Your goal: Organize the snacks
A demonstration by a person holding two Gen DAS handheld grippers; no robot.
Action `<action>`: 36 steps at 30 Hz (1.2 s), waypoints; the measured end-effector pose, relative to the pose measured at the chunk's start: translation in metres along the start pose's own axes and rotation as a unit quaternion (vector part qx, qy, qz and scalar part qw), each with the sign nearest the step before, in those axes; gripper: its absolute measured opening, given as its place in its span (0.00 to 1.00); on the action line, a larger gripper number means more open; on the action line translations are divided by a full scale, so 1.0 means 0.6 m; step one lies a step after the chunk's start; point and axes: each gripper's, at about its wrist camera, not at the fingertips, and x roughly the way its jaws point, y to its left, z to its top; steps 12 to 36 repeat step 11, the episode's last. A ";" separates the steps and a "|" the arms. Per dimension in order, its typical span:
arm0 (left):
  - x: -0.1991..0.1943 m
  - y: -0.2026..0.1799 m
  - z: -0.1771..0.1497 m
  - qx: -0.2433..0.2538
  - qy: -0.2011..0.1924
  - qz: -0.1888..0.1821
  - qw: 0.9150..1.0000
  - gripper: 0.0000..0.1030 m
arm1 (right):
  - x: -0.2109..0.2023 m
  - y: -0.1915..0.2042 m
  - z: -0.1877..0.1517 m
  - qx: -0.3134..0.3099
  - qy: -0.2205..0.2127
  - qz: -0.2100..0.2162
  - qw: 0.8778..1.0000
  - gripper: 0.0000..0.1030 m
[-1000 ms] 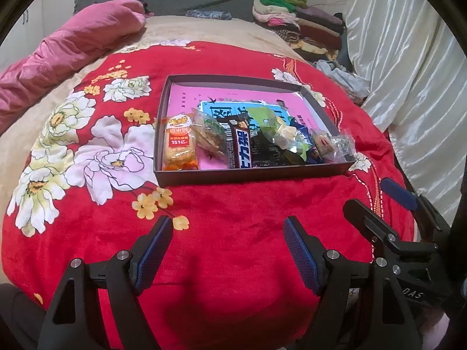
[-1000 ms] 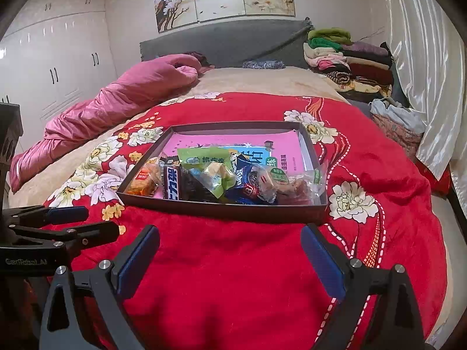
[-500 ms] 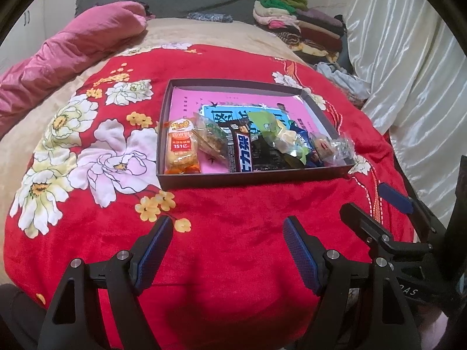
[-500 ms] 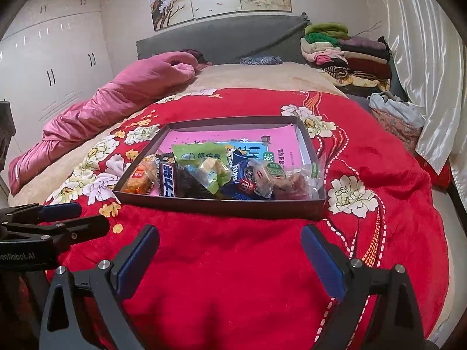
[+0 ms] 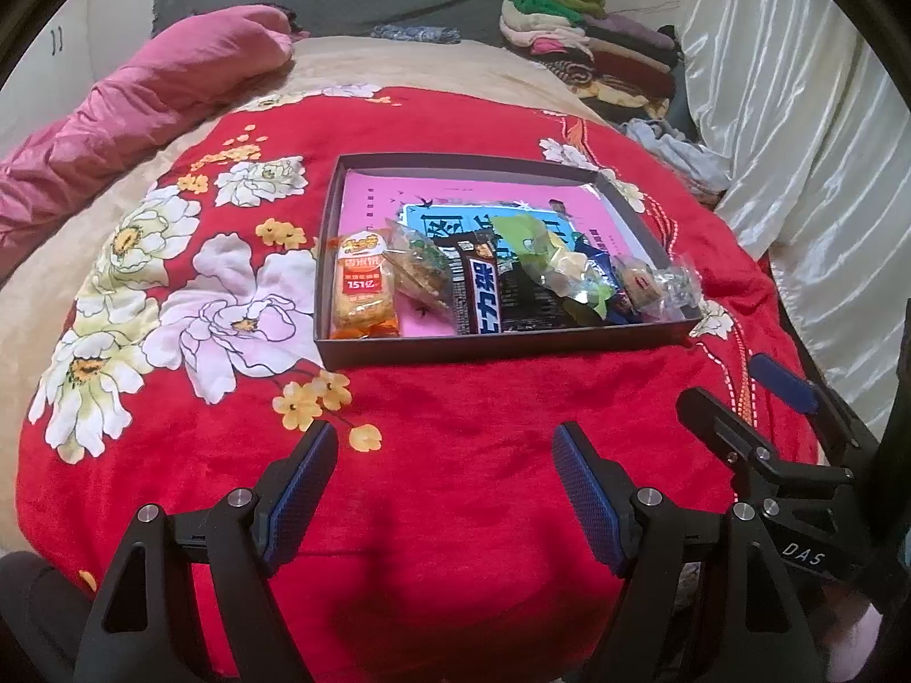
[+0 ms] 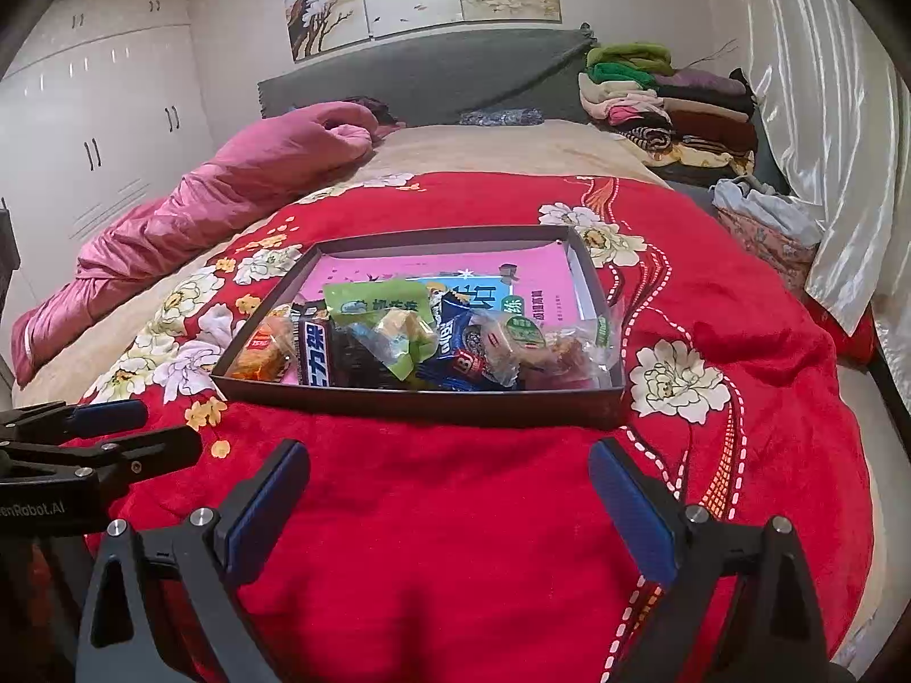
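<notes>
**Both grippers wide and empty short of the snack box**

The left gripper [image 5: 444,489] hovers over the red floral blanket [image 5: 455,512] with its blue-padded fingers [image 5: 299,492] spread wide and nothing between them; the right gripper [image 6: 447,503] is the same, jaws apart and holding nothing. Each shows up at the edge of the other's view, so the two sit side by side, both aimed at the shallow dark box [image 5: 484,350] ahead. That stance would suit either reaching in for a packet or drawing back from one just set down; the pictures do not settle which.

All the snacks in view lie inside the box, crowded along its near wall on a pink printed sheet [image 5: 455,193]. The orange cracker pack [image 5: 361,293] lies flat at the left end, a clear bag of brittle [image 5: 418,270] beside it, then a dark chocolate bar [image 5: 484,301], a green pouch [image 6: 378,301] overlapping a blue wrapped biscuit [image 6: 455,350], and clear-wrapped sweets [image 5: 672,287] at the right end. The back half of the box is bare, likely room for sorting.

The middle packets overlap, so their count and edges are hard to read. The near wall hides the packets' lower edges in the right view. No hand shows, and the fisheye rim cuts off the bed's sides
</notes>
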 end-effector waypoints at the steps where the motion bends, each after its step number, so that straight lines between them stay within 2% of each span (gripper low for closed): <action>1: 0.001 0.001 0.000 -0.001 0.001 0.004 1.000 0.77 | 0.001 -0.001 0.000 0.001 0.000 -0.001 1.000 0.96; 5: 0.006 0.006 0.001 -0.010 -0.001 0.018 1.000 0.77 | 0.004 -0.008 0.000 0.002 -0.001 -0.008 1.000 0.98; 8: 0.011 0.016 0.007 -0.022 -0.009 0.004 1.000 0.77 | 0.010 -0.018 0.001 0.007 -0.003 -0.018 1.000 0.99; 11: 0.005 0.034 0.017 -0.038 -0.042 0.014 0.998 0.77 | 0.012 -0.044 0.007 0.026 -0.011 -0.033 0.999 0.99; 36: 0.005 0.034 0.017 -0.038 -0.042 0.014 0.998 0.77 | 0.012 -0.044 0.007 0.026 -0.011 -0.033 0.999 0.99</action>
